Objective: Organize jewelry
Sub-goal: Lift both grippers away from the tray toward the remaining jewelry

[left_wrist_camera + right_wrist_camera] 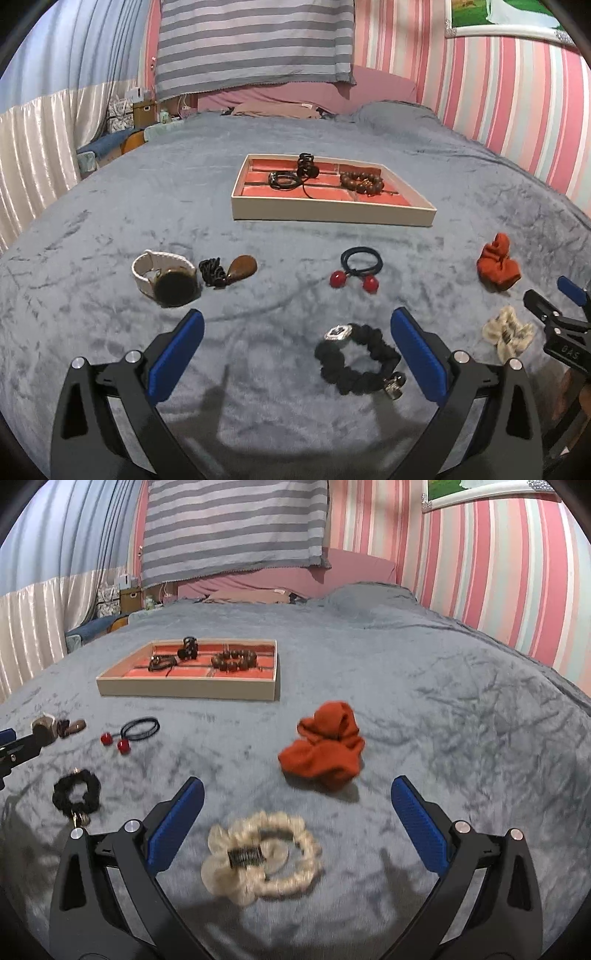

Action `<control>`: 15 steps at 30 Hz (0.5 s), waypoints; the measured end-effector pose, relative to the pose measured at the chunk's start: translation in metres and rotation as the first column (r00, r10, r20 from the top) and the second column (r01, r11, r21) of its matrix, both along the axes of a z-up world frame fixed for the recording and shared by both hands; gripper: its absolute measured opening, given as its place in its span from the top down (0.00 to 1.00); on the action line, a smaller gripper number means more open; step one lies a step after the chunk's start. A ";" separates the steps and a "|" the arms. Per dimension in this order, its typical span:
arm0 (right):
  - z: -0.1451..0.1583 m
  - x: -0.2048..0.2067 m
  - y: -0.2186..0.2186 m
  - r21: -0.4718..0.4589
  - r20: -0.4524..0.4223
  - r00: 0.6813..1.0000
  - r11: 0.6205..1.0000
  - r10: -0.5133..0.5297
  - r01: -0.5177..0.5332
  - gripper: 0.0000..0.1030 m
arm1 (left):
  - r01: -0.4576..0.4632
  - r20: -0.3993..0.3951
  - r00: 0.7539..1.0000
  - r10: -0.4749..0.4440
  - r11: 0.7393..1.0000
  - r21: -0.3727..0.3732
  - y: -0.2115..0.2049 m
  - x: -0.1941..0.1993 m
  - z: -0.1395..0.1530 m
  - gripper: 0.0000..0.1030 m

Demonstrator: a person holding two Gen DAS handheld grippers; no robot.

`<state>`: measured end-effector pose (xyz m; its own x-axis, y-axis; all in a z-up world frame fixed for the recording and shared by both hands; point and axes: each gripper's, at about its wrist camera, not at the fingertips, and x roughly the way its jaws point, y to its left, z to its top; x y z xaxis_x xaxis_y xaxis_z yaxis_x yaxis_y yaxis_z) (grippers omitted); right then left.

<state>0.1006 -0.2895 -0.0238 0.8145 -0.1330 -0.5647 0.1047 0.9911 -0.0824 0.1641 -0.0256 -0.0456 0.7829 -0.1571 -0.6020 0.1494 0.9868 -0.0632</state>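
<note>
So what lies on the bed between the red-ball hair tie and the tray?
Nothing: in both wrist views the stretch of blue-grey blanket between the red-ball hair tie and the tray is bare.

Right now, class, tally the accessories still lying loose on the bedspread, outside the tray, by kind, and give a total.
Scrunchies: 3 (black, cream, orange)
Hair ties with red balls: 1
Watches: 1
Brown pendants on black cord: 1
Total: 6
</note>
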 end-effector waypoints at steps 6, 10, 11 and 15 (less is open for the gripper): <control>-0.008 -0.008 -0.006 0.016 -0.015 1.000 1.000 -0.012 0.012 0.04 | 0.008 -0.012 1.000 -0.008 1.000 -0.001 -0.004 -0.005 -0.006 0.04; -0.015 -0.006 -0.013 0.028 -0.044 0.999 0.999 -0.028 0.029 0.06 | 0.025 -0.033 0.999 -0.025 1.000 -0.008 -0.011 -0.005 -0.010 0.04; -0.017 -0.006 -0.015 0.032 -0.051 0.998 0.999 -0.029 0.031 0.09 | 0.029 -0.043 0.999 -0.029 1.000 -0.002 -0.013 -0.004 -0.013 0.04; -0.024 -0.002 -0.021 0.056 -0.084 0.996 0.998 -0.034 0.039 0.15 | 0.024 -0.070 0.997 -0.023 1.000 0.015 -0.016 0.000 -0.021 0.04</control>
<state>0.0989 -0.3106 -0.0478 0.7594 -0.1275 -0.6380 0.1363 0.9900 -0.0355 0.1641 -0.0413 -0.0662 0.7353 -0.1645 -0.6575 0.1682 0.9840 -0.0582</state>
